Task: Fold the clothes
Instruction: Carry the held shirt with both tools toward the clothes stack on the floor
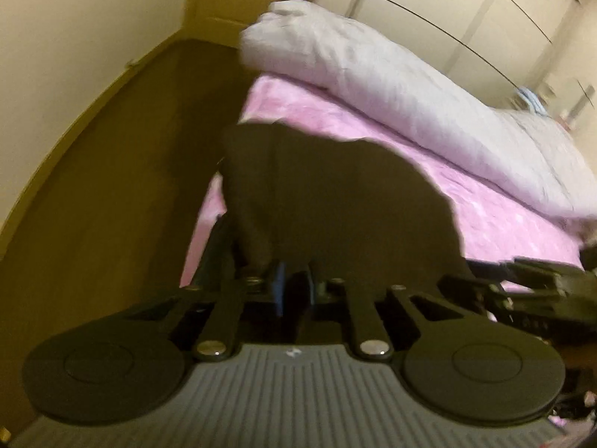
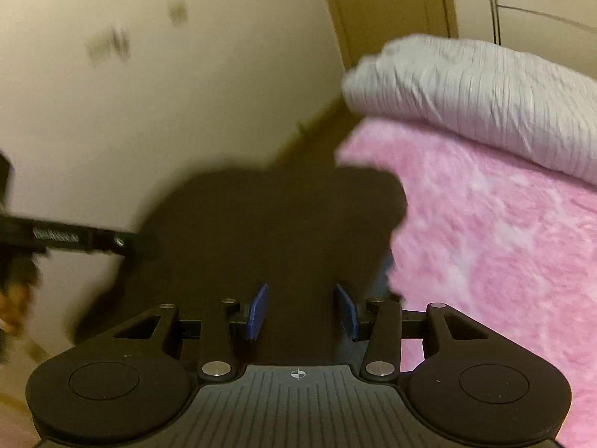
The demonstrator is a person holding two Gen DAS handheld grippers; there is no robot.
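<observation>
A dark garment hangs bunched in front of my left gripper, whose blue pads stand nearly together and are shut on its near edge. It hangs over the corner of a bed with a pink cover. In the right wrist view the same dark garment fills the space ahead of my right gripper. That gripper's blue pads stand well apart with their inner faces showing, and the cloth lies between them without being pinched. The other gripper's black body shows at each view's edge, and both views are blurred.
A folded grey duvet lies along the bed above the pink cover. Dark wood floor runs to the left of the bed beside a cream wall. Pale wardrobe doors stand behind the bed.
</observation>
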